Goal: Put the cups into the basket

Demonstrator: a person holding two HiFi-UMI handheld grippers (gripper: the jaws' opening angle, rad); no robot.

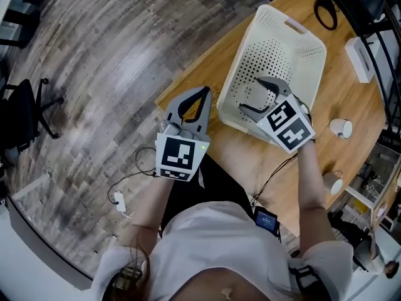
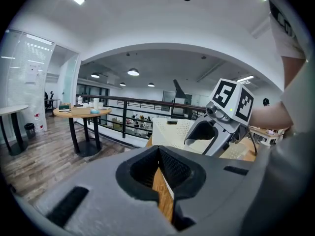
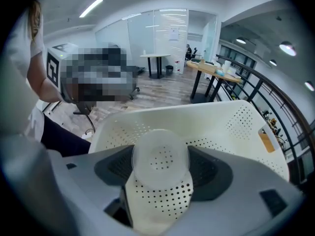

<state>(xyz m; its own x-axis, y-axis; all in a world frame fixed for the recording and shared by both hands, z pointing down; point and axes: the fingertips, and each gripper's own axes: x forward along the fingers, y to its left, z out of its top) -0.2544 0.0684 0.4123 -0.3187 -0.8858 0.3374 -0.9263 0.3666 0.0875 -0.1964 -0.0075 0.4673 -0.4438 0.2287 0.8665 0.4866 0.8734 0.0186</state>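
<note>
right gripper [image 1: 249, 93] pinches a clear cup [image 3: 160, 162] over the basket [image 1: 276, 25]; left gripper [image 1: 204, 93] jaws pressed together, empty.

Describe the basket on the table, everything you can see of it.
The basket is a white rectangular tub that looks like plastic. Its floor and walls are dotted with small round holes, and a slot handle is cut in the far end wall. It stands upright on the wooden table, near a corner. No cup lies in the part of its floor that shows. The right gripper hangs over its near end with a clear cup between its jaws.
</note>
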